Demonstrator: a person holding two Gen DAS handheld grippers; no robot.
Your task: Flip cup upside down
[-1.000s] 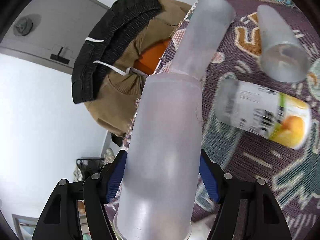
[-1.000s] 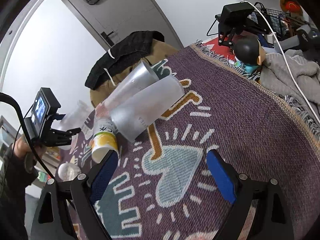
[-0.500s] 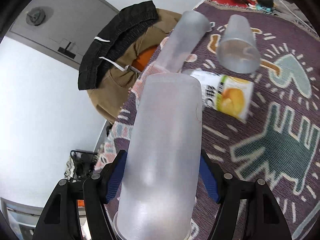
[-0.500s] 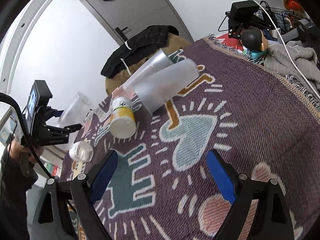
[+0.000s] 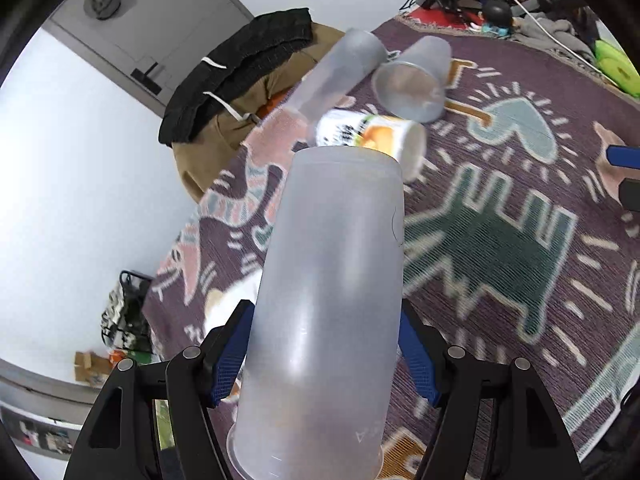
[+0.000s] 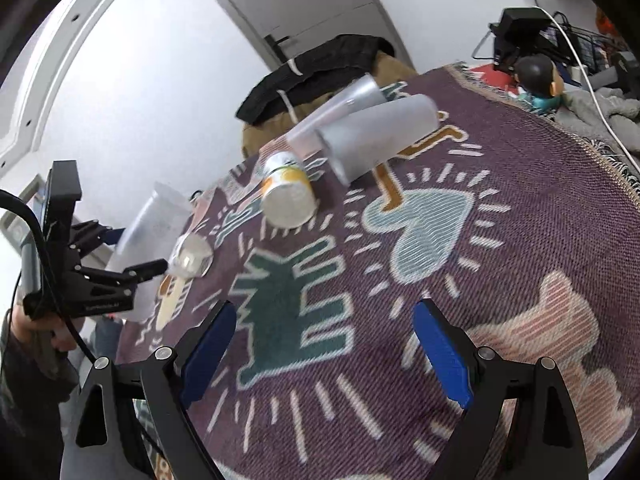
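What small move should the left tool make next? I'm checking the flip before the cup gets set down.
Probably keep turning the wrist until the frosted cup has its rim facing the blanket, then lower it. The left tool grips it in the air, tilted, above the blanket's edge, and the right tool is open and holds nothing.

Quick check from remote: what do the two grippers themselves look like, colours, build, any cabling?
Both match: the left gripper and right gripper have black angular finger frames with triangular cutouts, silver pivot bolts and textured blue pads. Seen from the right wrist, the left unit carries a black box and a black cable.
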